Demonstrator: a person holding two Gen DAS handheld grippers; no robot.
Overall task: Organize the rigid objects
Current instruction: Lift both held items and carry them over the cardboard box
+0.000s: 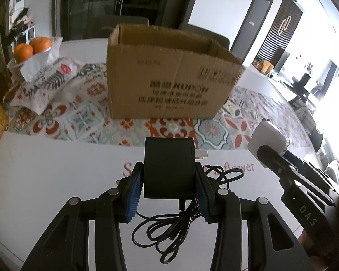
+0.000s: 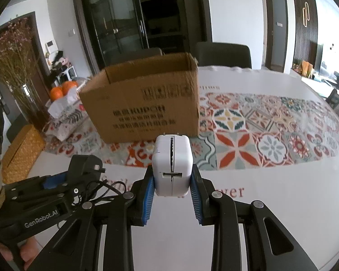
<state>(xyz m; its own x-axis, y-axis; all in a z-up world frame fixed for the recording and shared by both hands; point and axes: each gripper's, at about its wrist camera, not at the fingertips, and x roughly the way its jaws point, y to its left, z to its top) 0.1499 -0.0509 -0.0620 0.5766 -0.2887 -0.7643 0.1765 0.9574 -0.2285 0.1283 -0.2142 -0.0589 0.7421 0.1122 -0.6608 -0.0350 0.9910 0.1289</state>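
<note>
My left gripper (image 1: 169, 180) is shut on a black power adapter (image 1: 169, 164), whose black cable (image 1: 178, 223) hangs in loops under it above the white table. My right gripper (image 2: 172, 187) is shut on a white plug-in charger (image 2: 172, 164) with its two prongs pointing forward. Both are held above the table, in front of an open cardboard box (image 1: 169, 76) that stands on the patterned runner. In the left wrist view the white charger (image 1: 267, 139) and right gripper show at the right. In the right wrist view the black adapter (image 2: 85, 164) and left gripper show at the left.
A patterned table runner (image 2: 260, 135) crosses the white table (image 1: 56, 176). Left of the box lie a patterned tissue pouch (image 1: 45, 83) and a basket with oranges (image 1: 31, 47). Dried flowers in a vase (image 2: 24, 85) and a woven yellow box (image 2: 20, 153) stand at the left. Dark chairs stand behind.
</note>
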